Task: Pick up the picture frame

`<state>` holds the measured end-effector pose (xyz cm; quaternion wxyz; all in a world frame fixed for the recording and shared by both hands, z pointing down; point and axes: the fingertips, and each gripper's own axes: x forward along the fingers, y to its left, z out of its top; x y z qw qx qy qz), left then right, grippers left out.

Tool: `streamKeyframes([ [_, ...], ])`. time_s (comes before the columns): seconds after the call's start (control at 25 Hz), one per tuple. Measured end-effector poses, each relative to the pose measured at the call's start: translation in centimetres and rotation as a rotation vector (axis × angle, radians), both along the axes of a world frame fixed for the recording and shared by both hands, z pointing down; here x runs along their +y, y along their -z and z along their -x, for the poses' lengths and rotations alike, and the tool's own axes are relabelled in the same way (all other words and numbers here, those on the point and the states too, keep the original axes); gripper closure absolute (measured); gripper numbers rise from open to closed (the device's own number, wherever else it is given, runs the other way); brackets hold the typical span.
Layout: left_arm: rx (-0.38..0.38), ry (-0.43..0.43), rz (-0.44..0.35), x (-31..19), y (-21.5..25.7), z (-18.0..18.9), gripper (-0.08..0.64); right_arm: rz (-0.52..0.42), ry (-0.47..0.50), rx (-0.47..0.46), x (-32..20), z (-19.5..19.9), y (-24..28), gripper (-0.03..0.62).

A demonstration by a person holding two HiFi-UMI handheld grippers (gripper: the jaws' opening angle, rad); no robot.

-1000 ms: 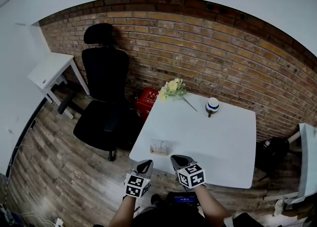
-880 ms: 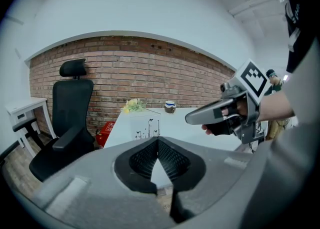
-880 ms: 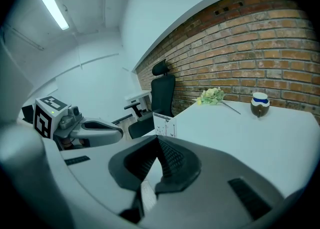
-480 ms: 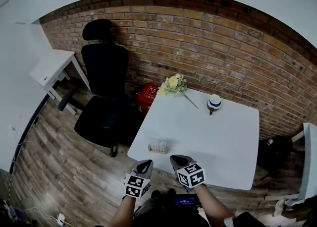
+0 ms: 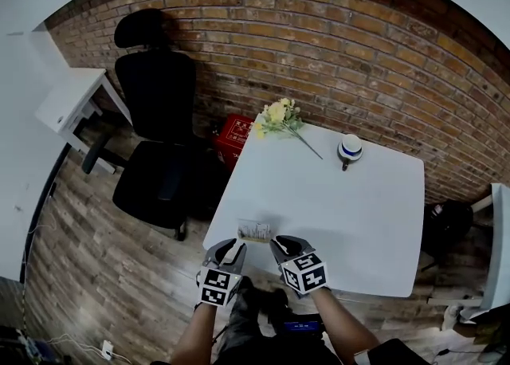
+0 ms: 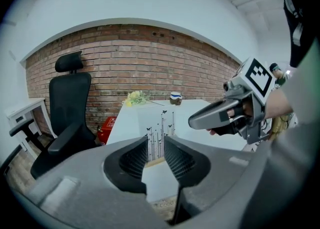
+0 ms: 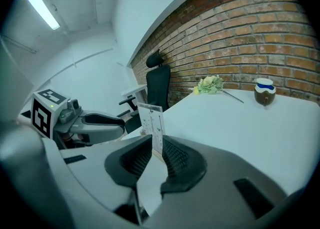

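Clear picture frame [image 5: 256, 231] with black plant print, upright at white square counter's [image 5: 351, 212] 7 o'clock corner; left tool [image 5: 226, 252] and right tool [image 5: 284, 245] just short of it, jaws opening, empty

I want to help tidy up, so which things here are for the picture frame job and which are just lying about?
For the job: small clear picture frame with black tree print; left gripper and right gripper, both jaws opening, nothing between them yet.

Just lying about: yellow flower bunch; blue-and-white cup; black office chair; red box; white side desk.
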<state>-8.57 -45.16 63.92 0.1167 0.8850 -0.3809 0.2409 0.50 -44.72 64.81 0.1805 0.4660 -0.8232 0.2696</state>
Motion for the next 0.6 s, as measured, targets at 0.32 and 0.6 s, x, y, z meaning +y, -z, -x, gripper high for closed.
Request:
streamKeyframes([
  [0.32,-0.061,-0.065,0.082,-3.7,-4.4,0.7,0.416,0.071,-0.069,0.033,-2.4,1.0,-4.4,0.443],
  [0.6,-0.071,-0.117,0.13,-4.2,-7.0,0.0,0.413,0.102,-0.089,0.069,-2.7,1.5,-6.9,0.44],
])
